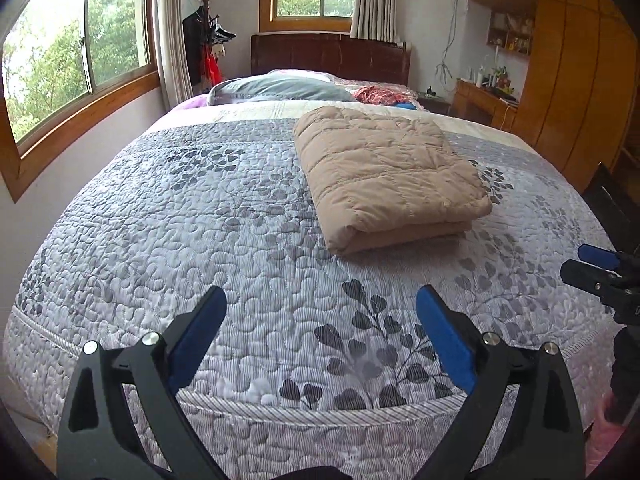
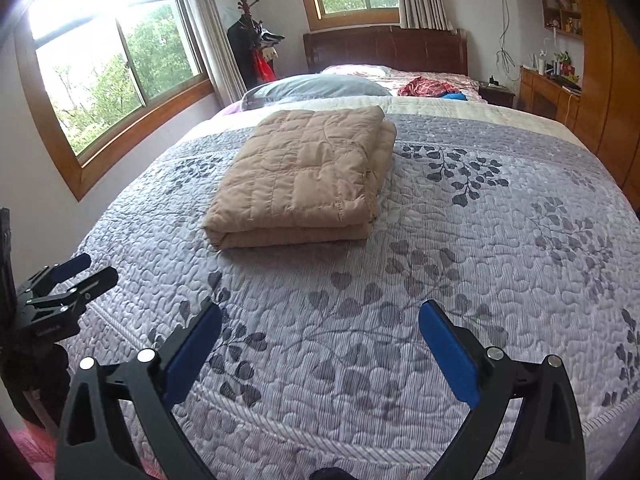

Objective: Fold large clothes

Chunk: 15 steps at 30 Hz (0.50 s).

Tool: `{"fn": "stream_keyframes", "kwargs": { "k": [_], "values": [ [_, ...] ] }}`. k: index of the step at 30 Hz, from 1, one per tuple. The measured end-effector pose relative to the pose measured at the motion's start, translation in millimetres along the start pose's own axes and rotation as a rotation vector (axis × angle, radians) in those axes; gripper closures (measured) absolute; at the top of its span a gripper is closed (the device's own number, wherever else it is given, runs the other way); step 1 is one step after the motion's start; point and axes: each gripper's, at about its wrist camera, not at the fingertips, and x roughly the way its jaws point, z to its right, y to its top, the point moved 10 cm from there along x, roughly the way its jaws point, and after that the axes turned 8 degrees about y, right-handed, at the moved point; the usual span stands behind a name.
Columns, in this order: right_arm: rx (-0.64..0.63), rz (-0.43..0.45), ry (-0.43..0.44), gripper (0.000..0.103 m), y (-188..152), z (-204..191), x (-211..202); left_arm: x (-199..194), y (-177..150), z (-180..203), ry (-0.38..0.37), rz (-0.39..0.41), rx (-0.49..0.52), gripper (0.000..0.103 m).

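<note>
A tan quilted garment (image 1: 384, 172) lies folded into a thick rectangle on the bed's grey leaf-patterned quilt (image 1: 200, 220); it also shows in the right wrist view (image 2: 304, 176). My left gripper (image 1: 322, 300) is open and empty, held above the foot of the bed, well short of the garment. My right gripper (image 2: 320, 316) is open and empty too, also near the foot edge. Each gripper shows at the edge of the other's view: the right one in the left wrist view (image 1: 588, 264), the left one in the right wrist view (image 2: 92, 270).
A grey pillow (image 1: 276, 90) and a red checked cloth (image 1: 380, 94) lie near the dark wooden headboard (image 1: 328, 54). Windows (image 1: 76, 56) line the left wall. A coat stand (image 1: 206, 36) fills the far corner. A wooden wardrobe (image 1: 580, 80) and desk (image 1: 480, 100) stand at right.
</note>
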Motion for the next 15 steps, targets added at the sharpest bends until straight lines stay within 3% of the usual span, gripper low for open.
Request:
{"fn": "stream_keyframes", "kwargs": {
  "k": [15],
  "values": [
    [-0.012,-0.01,0.005,0.004,-12,-13,-9,-16,-5,-3,0.003,0.02,0.004,0.008]
  ]
}}
